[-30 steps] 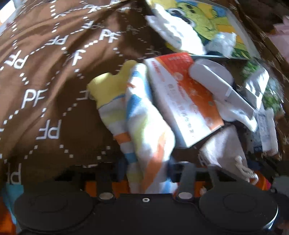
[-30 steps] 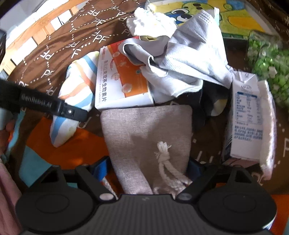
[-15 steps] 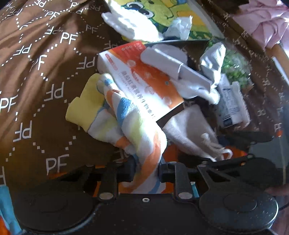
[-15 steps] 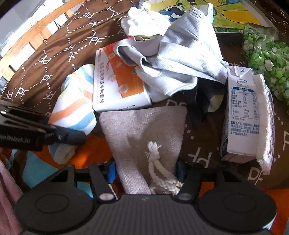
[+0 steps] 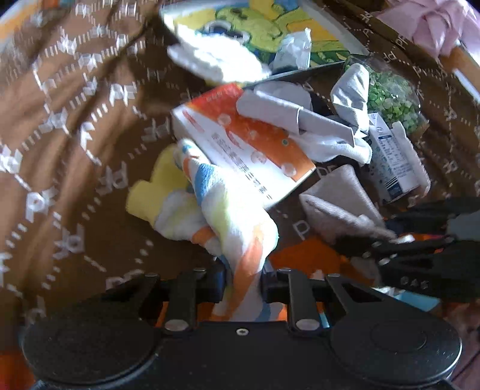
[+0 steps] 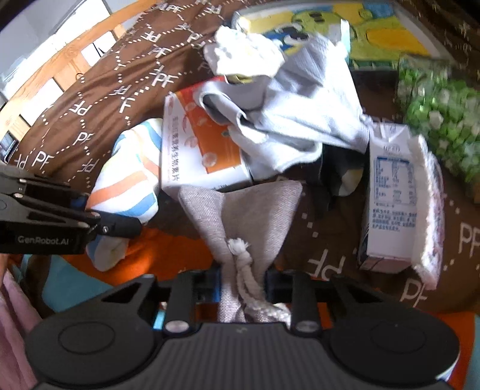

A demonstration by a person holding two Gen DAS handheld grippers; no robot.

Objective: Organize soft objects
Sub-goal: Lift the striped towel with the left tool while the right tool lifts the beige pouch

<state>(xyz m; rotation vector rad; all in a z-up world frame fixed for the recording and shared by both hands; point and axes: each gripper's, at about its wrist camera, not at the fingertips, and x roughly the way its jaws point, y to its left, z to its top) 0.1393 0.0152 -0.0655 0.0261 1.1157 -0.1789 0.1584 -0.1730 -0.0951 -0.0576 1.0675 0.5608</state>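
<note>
My left gripper (image 5: 242, 285) is shut on a striped sock (image 5: 231, 216) with a yellow toe, bunched and lifted a little off the brown bedspread (image 5: 60, 135). The sock also shows in the right wrist view (image 6: 129, 186), with the left gripper (image 6: 114, 226) beside it. My right gripper (image 6: 242, 288) is shut on a grey drawstring pouch (image 6: 246, 216) at its corded neck. The pouch also shows in the left wrist view (image 5: 339, 201), next to the right gripper (image 5: 390, 246). A grey garment (image 6: 300, 114) lies over an orange and white box (image 6: 195, 147).
A milk carton (image 6: 390, 198) lies at the right, with a bag of green pieces (image 6: 438, 120) behind it. A white cloth (image 6: 243, 54) and a cartoon picture book (image 6: 345, 27) lie at the back. A pink cloth (image 5: 435, 27) sits far right.
Both grippers have closed tighter on their items. The left gripper has pulled back and turned right with the sock. The pouch has bunched between the right fingers.
</note>
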